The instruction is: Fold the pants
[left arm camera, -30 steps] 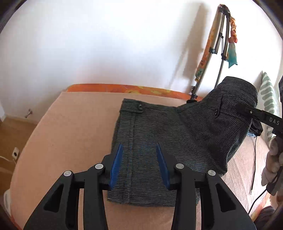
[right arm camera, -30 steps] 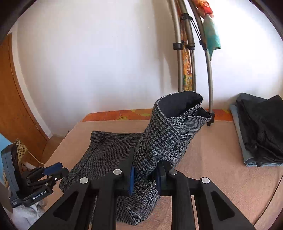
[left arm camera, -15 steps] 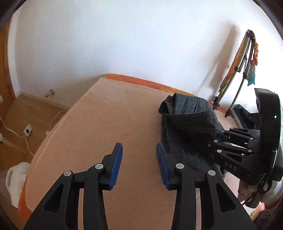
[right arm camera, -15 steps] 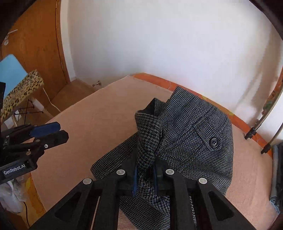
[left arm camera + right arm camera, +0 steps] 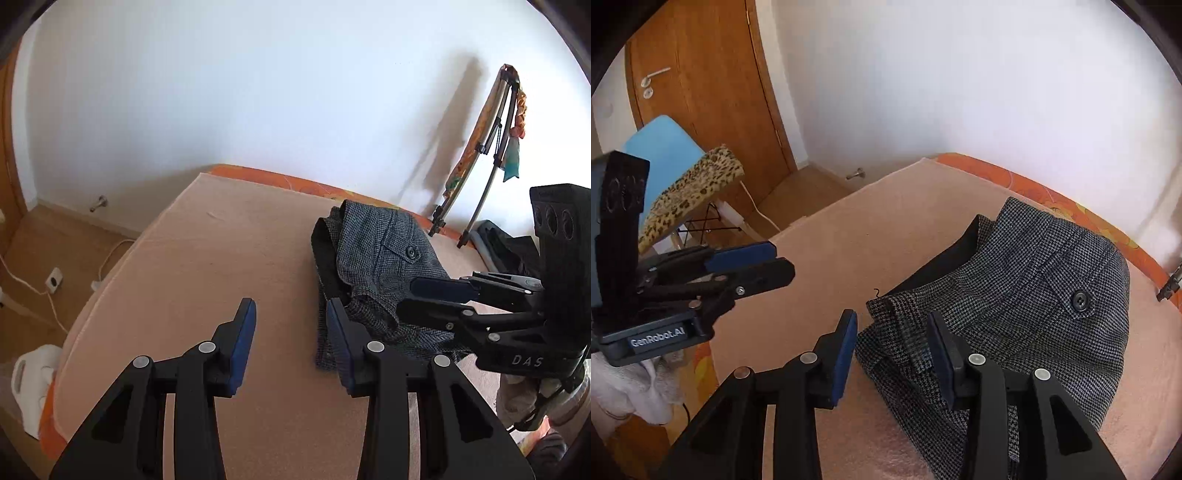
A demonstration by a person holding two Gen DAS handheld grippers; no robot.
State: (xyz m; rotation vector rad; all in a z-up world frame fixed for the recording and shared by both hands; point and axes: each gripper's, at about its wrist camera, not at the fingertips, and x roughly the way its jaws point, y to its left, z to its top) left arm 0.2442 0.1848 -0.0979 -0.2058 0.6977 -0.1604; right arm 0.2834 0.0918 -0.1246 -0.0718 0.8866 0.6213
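Note:
The grey houndstooth pants [image 5: 1015, 295] lie folded in a loose bundle on the peach bed cover [image 5: 849, 240], button pocket up. They also show in the left wrist view [image 5: 380, 258]. My right gripper [image 5: 892, 328] is open, with its jaws just above the bundle's near edge and holding nothing. It appears at the right of the left wrist view [image 5: 424, 295]. My left gripper [image 5: 290, 317] is open and empty over bare cover, left of the pants. It appears at the left of the right wrist view [image 5: 757, 264].
A folded drying rack [image 5: 484, 147] leans on the white wall at the back right. Dark folded clothes [image 5: 509, 243] lie beside it. A wooden door [image 5: 701, 92], a leopard-print stool [image 5: 690, 192], floor cables [image 5: 44, 288] and a white jug [image 5: 33, 384] are off the bed's left side.
My right gripper carried the lifted pant part over to the left, laid it on the rest and opened. My left gripper drew back off the pants to the left.

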